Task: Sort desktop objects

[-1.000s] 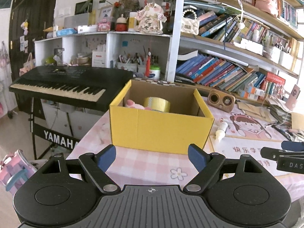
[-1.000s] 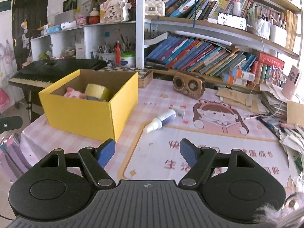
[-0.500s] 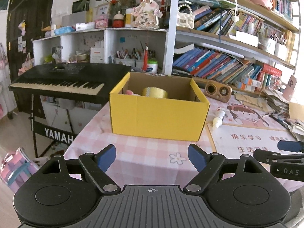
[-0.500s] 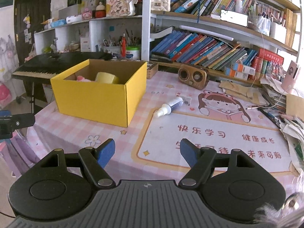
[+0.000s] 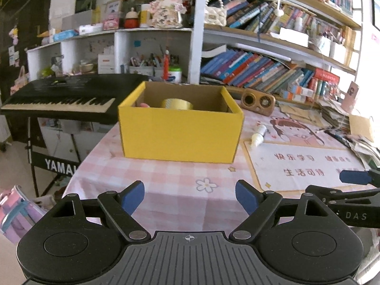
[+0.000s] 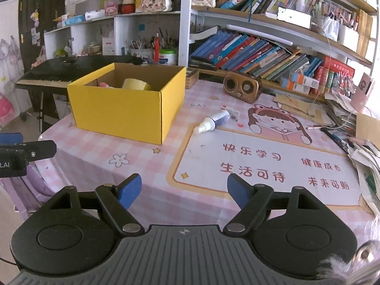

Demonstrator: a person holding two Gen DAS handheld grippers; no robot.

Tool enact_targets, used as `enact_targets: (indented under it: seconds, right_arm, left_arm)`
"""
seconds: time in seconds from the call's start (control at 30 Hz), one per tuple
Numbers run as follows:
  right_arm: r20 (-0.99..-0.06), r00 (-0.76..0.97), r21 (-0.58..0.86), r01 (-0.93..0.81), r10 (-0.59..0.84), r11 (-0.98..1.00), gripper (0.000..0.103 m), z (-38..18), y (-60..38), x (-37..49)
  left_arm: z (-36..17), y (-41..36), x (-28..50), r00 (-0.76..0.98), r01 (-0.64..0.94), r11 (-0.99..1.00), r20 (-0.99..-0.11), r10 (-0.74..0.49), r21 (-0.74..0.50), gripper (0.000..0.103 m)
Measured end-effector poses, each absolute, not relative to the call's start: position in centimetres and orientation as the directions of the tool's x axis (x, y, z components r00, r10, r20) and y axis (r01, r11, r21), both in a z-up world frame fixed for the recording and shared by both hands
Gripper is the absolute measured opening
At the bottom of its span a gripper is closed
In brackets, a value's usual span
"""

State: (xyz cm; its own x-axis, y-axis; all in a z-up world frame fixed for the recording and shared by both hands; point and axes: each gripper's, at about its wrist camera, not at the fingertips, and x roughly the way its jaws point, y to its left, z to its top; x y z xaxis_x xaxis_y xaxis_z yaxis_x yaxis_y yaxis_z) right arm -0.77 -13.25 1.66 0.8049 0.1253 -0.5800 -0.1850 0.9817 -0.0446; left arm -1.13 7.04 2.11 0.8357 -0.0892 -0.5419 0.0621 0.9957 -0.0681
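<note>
**Op A:** Right, both of my grippers are empty. On the left wrist view the left gripper (image 5: 190,198) has its blue pads spread wide over the checked tablecloth (image 5: 166,185), nothing between them. The right gripper (image 6: 184,190) is the same, and its jaws have just been opening a little more, with only cloth and the printed desk mat (image 6: 261,166) beyond them.

**Op B:** What's left to sort?

**Op A:** I'd say the small squeeze bottle (image 6: 212,121). It lies on its side just left of centre in the right wrist view, white cap toward me, dark body pointing away, straddling the mat's upper left edge. It sits right of the yellow cardboard box (image 6: 123,114), near it but not touching. The box already holds a roll of yellowish tape (image 6: 136,84) and something pink (image 6: 103,84) I can't identify.

**Op B:** How will the bottle behave?

**Op A:** I judge it light, probably soft plastic that gives under pressure, smooth and round, so it could roll or squirt out of the pads. I'd take it across the body, near the middle, pads square to its long axis, not on the tapered cap. A gentle squeeze should do; too hard may dent it or push liquid out.

**Op B:** Anything else loose?

**Op A:** A wooden retro speaker (image 6: 241,85) stands farther back in the upper middle. It looks stiff, heavier and wide for these jaws.
</note>
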Motion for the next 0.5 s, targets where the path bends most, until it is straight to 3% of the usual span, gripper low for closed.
enact_targets:
  seconds: [0.5]
  right_arm:
    - [-0.618,0.783,-0.031,-0.115,0.071,0.993,0.078,0.6,-15.0,-1.5]
  left_arm:
    - [1.4,4.4,-0.1,0.802,0.163,0.985,-0.573,-0.168,-0.061,0.087]
